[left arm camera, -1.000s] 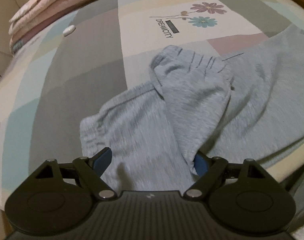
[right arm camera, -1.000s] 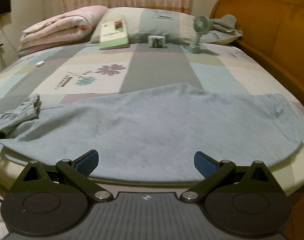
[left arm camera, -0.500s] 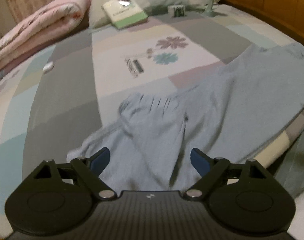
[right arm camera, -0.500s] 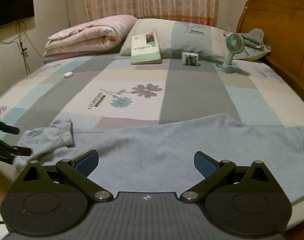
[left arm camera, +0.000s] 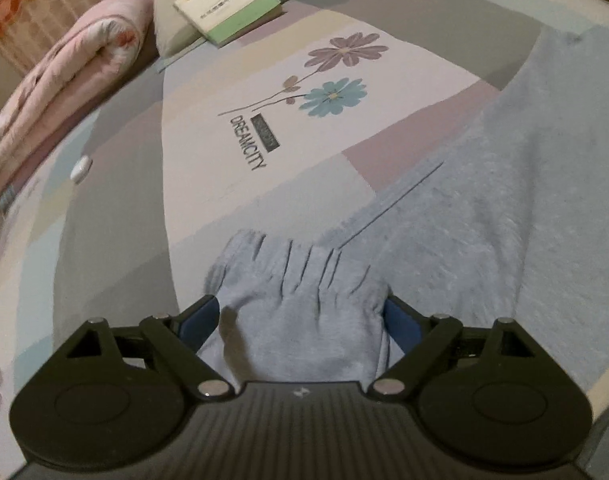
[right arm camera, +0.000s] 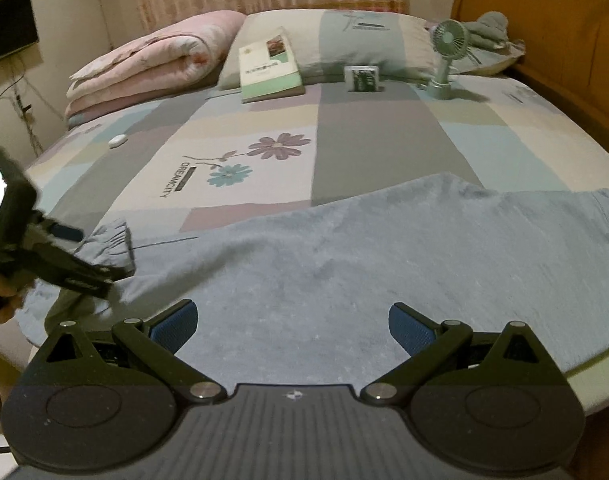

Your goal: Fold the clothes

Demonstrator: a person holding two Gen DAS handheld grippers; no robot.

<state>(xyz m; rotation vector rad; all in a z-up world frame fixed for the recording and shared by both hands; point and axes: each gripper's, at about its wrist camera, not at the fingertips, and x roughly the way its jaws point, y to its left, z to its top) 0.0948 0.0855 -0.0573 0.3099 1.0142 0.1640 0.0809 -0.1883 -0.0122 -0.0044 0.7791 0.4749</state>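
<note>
Lying on 1 bed (right arm camera: 376, 144): 1 garment (right arm camera: 344, 264), 2 pillows (right arm camera: 344, 40).

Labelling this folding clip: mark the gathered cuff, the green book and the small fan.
gathered cuff (left arm camera: 300, 276), left wrist view, on its pleated middle.
green book (right arm camera: 270, 68), right wrist view, middle of its cover.
small fan (right arm camera: 448, 38), right wrist view, its round grille.

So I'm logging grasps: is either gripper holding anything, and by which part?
Nothing is held. The left gripper stands open astride the trousers' cuff; the right gripper hangs open above the trousers.
</note>
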